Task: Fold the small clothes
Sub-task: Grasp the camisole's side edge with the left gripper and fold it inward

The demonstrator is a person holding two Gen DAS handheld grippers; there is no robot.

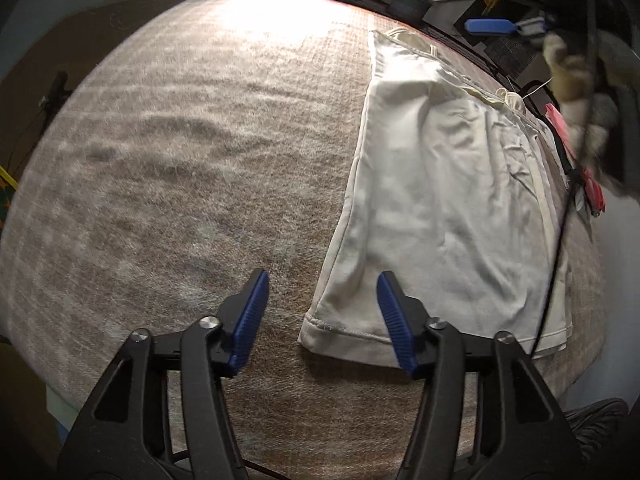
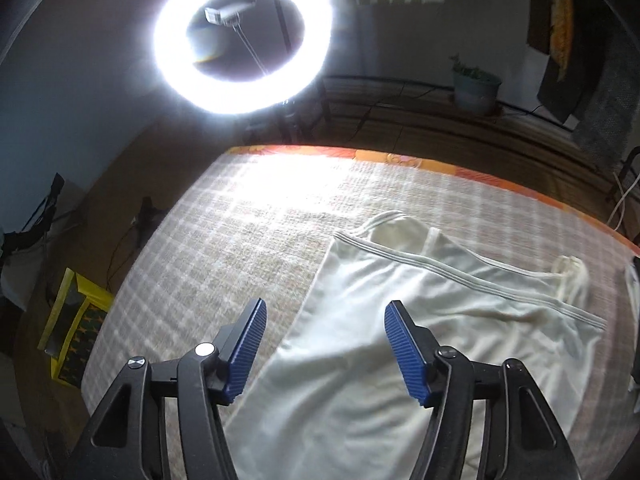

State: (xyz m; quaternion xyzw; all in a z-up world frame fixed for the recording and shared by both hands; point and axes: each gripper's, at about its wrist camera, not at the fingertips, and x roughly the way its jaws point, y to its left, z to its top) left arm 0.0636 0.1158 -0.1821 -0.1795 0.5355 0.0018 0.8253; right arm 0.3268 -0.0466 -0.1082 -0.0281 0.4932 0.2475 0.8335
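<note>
Blue-padded left gripper (image 1: 322,316) is hovering spread over the hem corner of the white garment (image 1: 440,208); right gripper (image 2: 324,344), also spread and empty, is hanging above its upper body. Garment is lying flat on the checked blanket (image 1: 180,160), already folded lengthwise. Best approach, I judge: pinching both layers at the hem, folding evenly toward the straps.

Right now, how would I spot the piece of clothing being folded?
Look at the big checked blanket under the ring light. On its right side lies a white top, partly folded, with piped straps. It is the only pale, smooth thing on that rough weave.
</note>
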